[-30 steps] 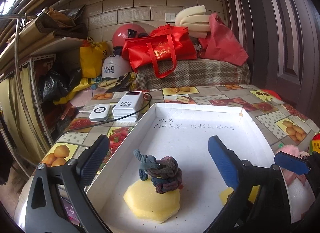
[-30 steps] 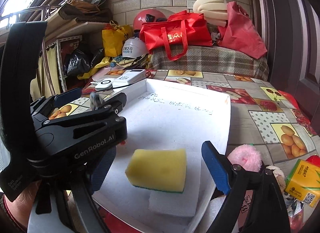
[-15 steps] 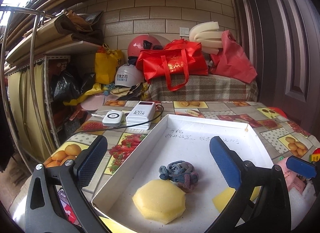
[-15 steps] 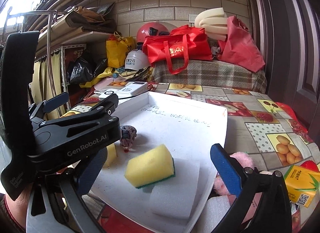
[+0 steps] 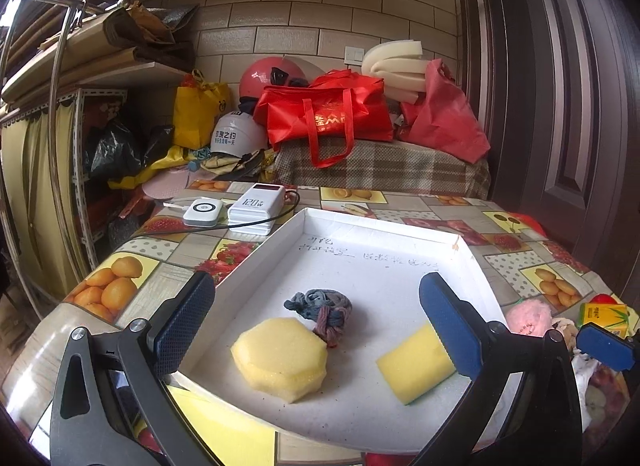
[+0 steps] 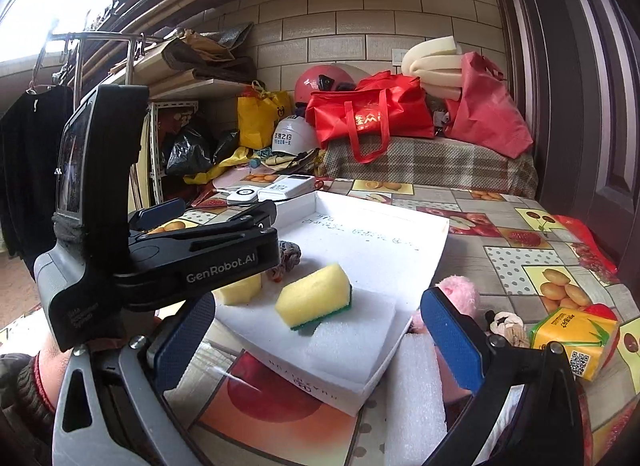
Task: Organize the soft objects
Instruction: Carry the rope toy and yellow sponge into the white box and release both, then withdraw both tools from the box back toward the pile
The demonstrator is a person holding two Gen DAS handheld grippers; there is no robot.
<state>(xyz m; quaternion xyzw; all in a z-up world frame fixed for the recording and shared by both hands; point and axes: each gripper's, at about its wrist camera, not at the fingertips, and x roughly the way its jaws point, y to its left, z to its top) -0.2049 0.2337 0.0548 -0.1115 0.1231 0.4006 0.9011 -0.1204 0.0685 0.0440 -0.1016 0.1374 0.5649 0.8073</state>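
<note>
I am holding my right tongs (image 6: 316,336) spread wide, their jaws having just been opening, with nothing between the pads; my left tongs (image 5: 316,324) are likewise standing spread and empty above the white tray (image 5: 400,234). Inside the tray are lying the yellow sponge (image 6: 314,300), the pale octagonal sponge (image 5: 280,358) and the knotted cloth rope (image 5: 322,308), rope and octagonal sponge touching. The pink pompom (image 6: 460,292) is still waiting outside, just beside the tray's right wall, near a small plush toy (image 6: 506,328) and a yellow drink carton (image 6: 574,340). Risk, in my judgement: reaching for the pompom, I may be nudging the carton or catching the tray wall. My left tongs are crowding the right view.
</note>
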